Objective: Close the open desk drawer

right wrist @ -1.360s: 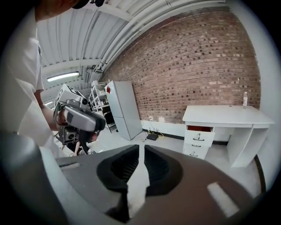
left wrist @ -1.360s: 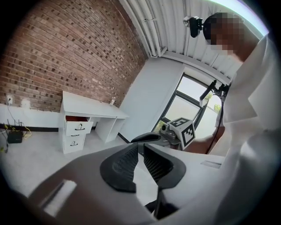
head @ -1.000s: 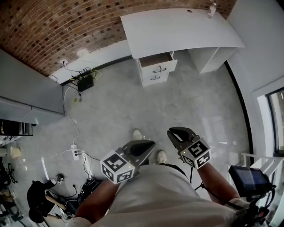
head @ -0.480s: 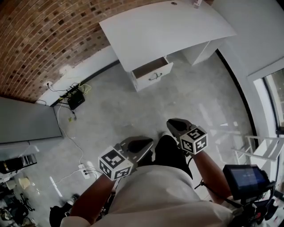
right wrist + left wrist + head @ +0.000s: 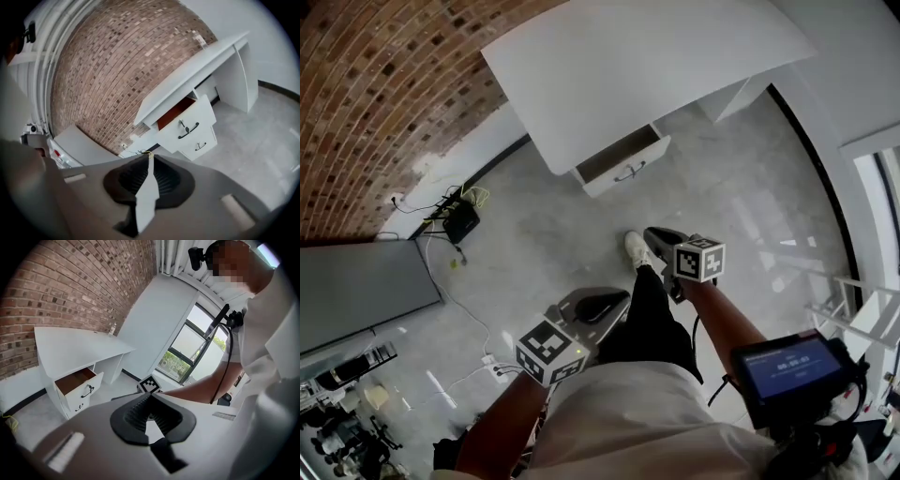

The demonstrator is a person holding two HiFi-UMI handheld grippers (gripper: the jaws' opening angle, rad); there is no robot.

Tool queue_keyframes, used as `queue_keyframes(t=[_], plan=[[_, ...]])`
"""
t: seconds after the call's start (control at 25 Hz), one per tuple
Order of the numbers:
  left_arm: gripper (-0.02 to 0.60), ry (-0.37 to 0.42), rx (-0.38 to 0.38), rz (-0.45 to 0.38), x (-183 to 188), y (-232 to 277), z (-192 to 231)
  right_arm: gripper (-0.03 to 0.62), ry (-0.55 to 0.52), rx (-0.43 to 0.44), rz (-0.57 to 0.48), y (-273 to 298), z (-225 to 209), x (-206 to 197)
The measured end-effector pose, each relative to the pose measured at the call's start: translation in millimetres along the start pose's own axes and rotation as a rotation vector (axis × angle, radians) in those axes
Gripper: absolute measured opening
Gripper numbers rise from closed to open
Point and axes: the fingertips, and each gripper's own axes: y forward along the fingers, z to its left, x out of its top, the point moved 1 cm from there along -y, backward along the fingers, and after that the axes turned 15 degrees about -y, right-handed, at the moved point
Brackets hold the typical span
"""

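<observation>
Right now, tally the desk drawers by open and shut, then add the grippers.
Open drawer: 1
Shut drawer: 1
Grippers: 2, the left gripper and the right gripper, both empty with jaws together
Total: 4

Smooth matt white desk (image 5: 647,66) – wood-brown drawer (image 5: 623,161) interior, rough brick wall (image 5: 375,112)

Grey floor (image 5: 553,248) bears a white desk (image 5: 628,66) and black box (image 5: 461,224).
</observation>
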Motion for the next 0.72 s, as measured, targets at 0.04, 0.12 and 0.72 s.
queue_keyframes(t=[0.04, 0.12, 0.72], plan=[[0.006, -0.004, -0.004, 0.011, 5.8, 9.0, 4.7, 0.026, 0.045, 0.005, -0.010, 10.6, -12.7, 0.5], [0.006, -0.010, -0.018, 0.032, 18.5, 26.3, 13.3, 0.025, 0.136, 0.014, -0.030, 33.0, -37.2, 0.7], [0.006, 0.045, -0.098, 0.115, 59.9, 121.7, 69.7, 0.040, 0.567, 0.059, -0.192, 158.1, -144.4, -17.3]])
